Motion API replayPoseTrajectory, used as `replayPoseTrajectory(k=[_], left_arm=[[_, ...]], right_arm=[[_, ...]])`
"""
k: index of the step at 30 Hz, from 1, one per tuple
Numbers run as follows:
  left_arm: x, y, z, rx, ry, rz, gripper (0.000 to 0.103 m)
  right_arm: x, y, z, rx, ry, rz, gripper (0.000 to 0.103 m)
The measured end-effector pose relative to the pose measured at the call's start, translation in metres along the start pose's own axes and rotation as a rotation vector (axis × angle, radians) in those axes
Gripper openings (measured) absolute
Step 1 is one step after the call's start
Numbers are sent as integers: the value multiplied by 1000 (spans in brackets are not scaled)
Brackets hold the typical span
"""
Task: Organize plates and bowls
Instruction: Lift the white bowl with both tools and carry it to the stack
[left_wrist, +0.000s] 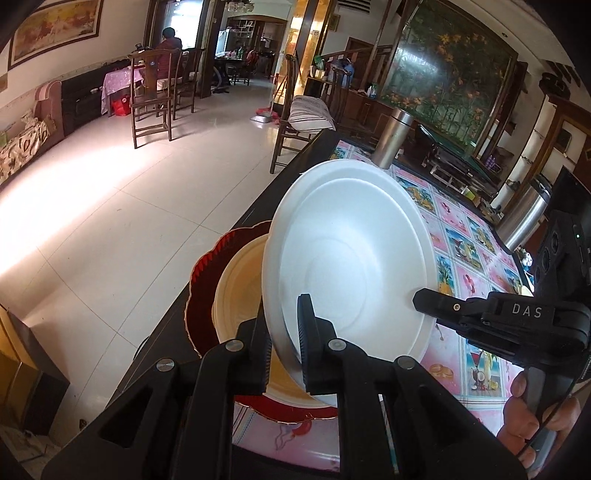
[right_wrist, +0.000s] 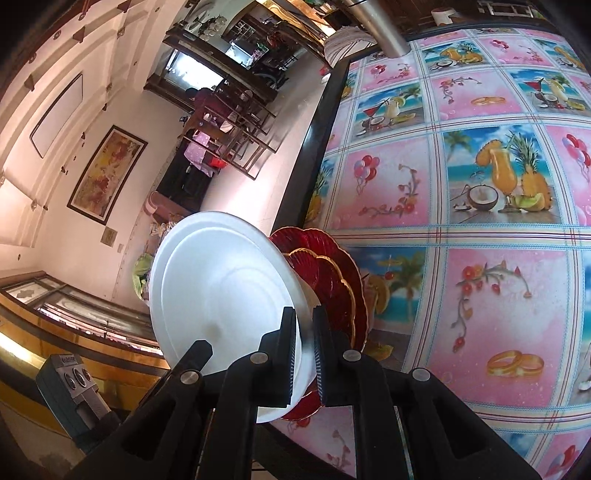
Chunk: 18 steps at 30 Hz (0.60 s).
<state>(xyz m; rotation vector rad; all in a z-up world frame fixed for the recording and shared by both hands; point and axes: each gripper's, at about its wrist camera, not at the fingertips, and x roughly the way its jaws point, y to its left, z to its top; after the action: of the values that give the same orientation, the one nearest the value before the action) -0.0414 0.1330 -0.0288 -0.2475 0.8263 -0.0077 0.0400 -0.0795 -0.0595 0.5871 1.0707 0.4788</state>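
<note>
White bowl (left_wrist: 351, 258), empty, is held tilted at frame centre above a cream bowl (left_wrist: 240, 291) nested on a red scalloped plate (left_wrist: 203, 291) near the table's (left_wrist: 476, 229) edge. Its rim is pinched at opposite sides by the left gripper (left_wrist: 286, 343) and right gripper (right_wrist: 304, 354), both nearly closed. The red plate is largely hidden behind the bowls.

bowl (left_wrist: 351, 258) above stacked plates (left_wrist: 207, 295)

a dark-edged table (right_wrist: 314, 147) under a pink picture-tile cloth (right_wrist: 491, 302) bears a red scalloped plate (left_wrist: 205, 291).
</note>
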Motion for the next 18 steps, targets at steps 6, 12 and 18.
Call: replayPoseTrajectory(k=[6, 12, 18], left_arm=[[-1, 7, -2, -3, 12, 12, 11], [0, 17, -2, -17, 10, 36, 12], [5, 19, -5, 0, 24, 54, 12]], right_arm=[[6, 11, -3, -16, 20, -5, 10], [7, 6, 0, -5, 13, -38, 9], [15, 7, -3, -7, 36, -32, 9]])
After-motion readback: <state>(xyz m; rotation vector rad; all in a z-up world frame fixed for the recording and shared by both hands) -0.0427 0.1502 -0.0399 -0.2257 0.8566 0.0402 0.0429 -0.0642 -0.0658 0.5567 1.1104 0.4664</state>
